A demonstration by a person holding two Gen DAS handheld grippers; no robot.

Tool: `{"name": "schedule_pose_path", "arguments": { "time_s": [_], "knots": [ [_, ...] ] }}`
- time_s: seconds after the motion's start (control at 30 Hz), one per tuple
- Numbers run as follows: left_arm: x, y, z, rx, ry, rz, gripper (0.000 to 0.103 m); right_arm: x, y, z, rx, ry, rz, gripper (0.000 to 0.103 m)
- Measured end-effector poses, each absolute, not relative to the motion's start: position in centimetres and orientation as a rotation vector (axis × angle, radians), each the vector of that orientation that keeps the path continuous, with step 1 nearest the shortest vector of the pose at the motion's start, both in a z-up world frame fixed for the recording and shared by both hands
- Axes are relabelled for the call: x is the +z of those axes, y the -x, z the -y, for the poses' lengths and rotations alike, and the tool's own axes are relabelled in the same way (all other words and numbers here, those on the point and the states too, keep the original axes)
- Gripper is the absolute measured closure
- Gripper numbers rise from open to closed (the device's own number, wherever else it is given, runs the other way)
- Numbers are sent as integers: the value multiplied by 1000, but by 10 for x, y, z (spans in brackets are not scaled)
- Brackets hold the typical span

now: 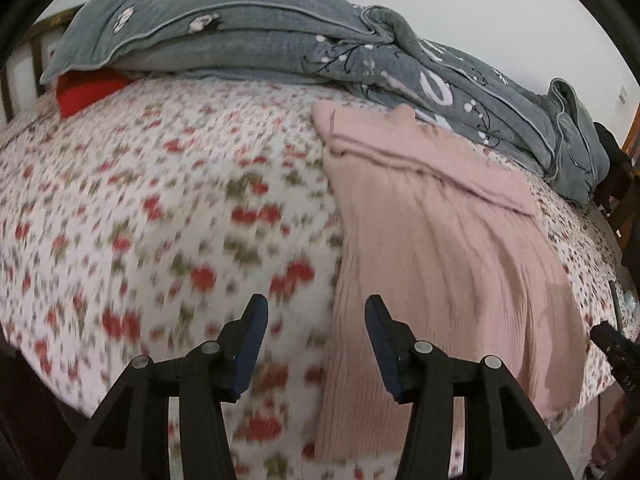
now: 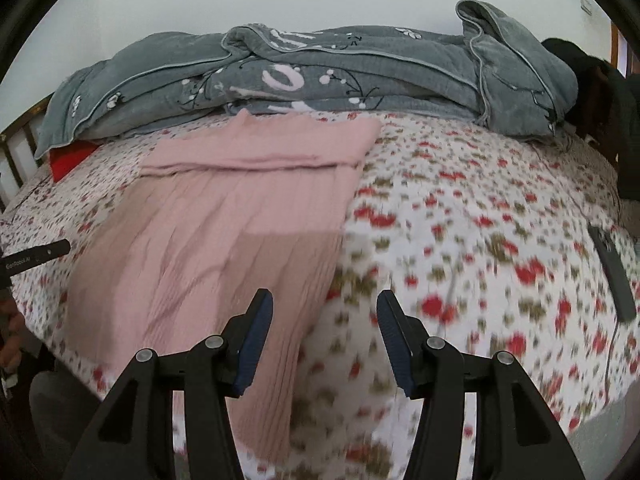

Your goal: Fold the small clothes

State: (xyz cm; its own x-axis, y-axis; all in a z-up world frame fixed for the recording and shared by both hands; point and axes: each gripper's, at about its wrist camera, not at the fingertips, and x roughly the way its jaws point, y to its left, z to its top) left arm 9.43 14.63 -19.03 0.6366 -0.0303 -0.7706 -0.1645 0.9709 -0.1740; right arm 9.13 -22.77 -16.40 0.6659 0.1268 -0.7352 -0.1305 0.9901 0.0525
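A pink ribbed garment (image 1: 432, 248) is laid flat on a bed covered by a white sheet with red flowers (image 1: 160, 208), its far part folded over so that a doubled band is formed across the cloth. In the left wrist view the left gripper (image 1: 316, 344) is held above the sheet just beside the garment's left edge; its blue-padded fingers (image 1: 254, 344) are spread apart and nothing is caught between them, only the flowered print and the garment's edge being seen through the gap. In the right wrist view the right gripper (image 2: 325, 336) is held over the garment's right edge, its fingers likewise parted and empty. Whether either gripper touches the cloth cannot be told. Much of the sheet near both grippers is smeared by blur, so its pattern is hard to make out there. A grey quilt with white lettering (image 2: 320, 80) is heaped along the far side of the bed, and a red item (image 1: 86, 90) is largely hidden beneath its left end. A dark flat object, perhaps a phone (image 2: 612, 276), is seen at the right edge of the bed. The tip of the other gripper (image 2: 38, 256) is cut off at the left rim of the right wrist view.
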Motion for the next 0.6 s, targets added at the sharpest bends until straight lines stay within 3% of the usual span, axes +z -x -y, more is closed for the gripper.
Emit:
{"name": "schedule_pose_path", "arguments": {
  "time_s": [0.43, 0.53, 0.6],
  "knots": [
    [-240, -63, -119, -60, 286, -968, 55, -212, -60, 207, 231, -18, -907, 50],
    [-244, -65, -112, -42, 262, -969, 58, -220, -61, 204, 216, -4, -917, 63],
    [-243, -65, -109, -33, 254, -960, 73, -223, -63, 202, 223, -7, -928, 76]
  ]
}}
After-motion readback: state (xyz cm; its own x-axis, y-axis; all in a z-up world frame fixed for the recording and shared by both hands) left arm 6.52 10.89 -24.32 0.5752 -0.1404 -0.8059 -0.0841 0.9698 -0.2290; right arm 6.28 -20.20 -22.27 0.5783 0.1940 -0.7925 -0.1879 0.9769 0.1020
